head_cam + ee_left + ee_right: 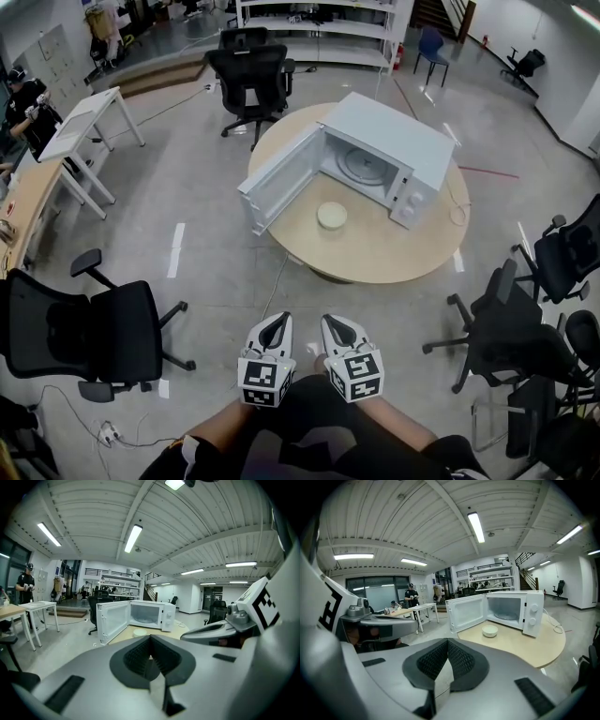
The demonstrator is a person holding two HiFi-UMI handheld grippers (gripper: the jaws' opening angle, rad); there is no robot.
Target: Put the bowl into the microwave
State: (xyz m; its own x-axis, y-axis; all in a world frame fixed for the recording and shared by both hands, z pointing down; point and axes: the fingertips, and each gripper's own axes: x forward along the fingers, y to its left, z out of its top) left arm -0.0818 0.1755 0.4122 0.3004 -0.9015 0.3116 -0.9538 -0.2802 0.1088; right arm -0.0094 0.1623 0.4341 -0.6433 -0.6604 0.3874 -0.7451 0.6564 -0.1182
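Two hand-held grippers are held low and close together at the near edge of the scene, well apart from the round wooden table [398, 251] that stands farther off. The left gripper [276, 322] is seen with its jaws pressed together and nothing between them, as its own view [150, 638] confirms. The right gripper [335, 322] is likewise closed on nothing, its ribbed pads meeting in its own view [447, 642].

The pale bowl [332, 216] is set upright on the table, just in front of the open cavity of the white microwave [398, 139] and outside it. The microwave's door [279, 185] is swung wide to the left, and the glass turntable can be made out inside. The same bowl is picked up from both gripper views [140, 632] [490, 630], on the tabletop beside the oven.

Black office chairs are scattered around: one [247, 77] beyond the table, one [89, 336] at the near left, another [511, 333] at the right. A white desk [82, 120] is placed at the far left, where a person [22, 101] is standing.
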